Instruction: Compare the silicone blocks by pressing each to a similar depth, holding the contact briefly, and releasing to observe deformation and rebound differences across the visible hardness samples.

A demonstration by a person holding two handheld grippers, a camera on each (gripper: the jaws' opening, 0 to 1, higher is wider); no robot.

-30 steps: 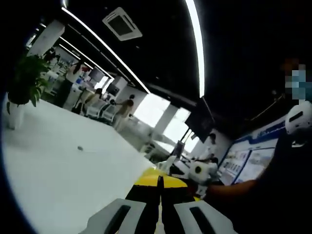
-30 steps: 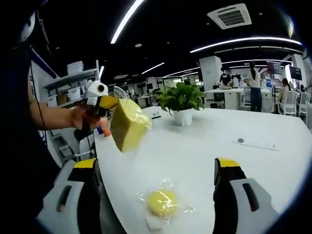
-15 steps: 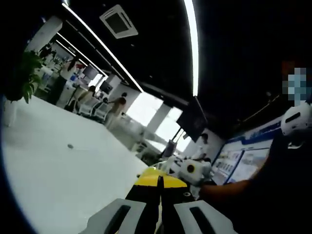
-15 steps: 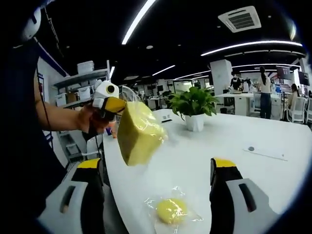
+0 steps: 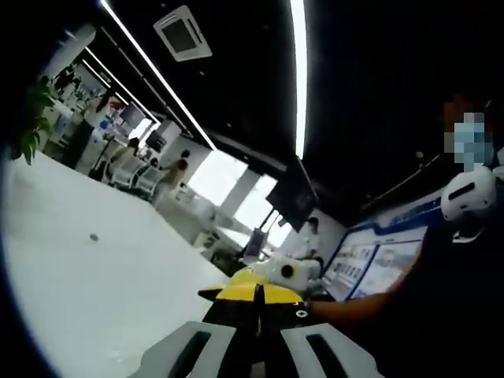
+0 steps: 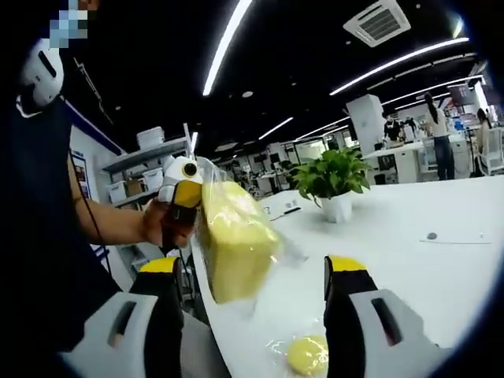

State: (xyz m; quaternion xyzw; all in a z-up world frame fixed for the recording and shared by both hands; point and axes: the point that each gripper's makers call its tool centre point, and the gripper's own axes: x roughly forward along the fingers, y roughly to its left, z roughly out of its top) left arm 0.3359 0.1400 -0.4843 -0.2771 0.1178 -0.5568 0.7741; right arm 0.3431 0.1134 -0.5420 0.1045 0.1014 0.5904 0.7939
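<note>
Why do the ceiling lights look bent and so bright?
In both views the fisheye lens curves the straight light strips, which glow blown-out white against the dark ceiling. In the right gripper view the wrap on the yellow block catches a soft sheen.

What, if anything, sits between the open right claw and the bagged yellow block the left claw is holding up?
Nothing visible does. In the right gripper view the yellow block, in its clear bag, hangs from the left claw just ahead of the right claw, whose jaws stand wide apart. The round yellow sample lies lower on the white table, off that line.
</note>
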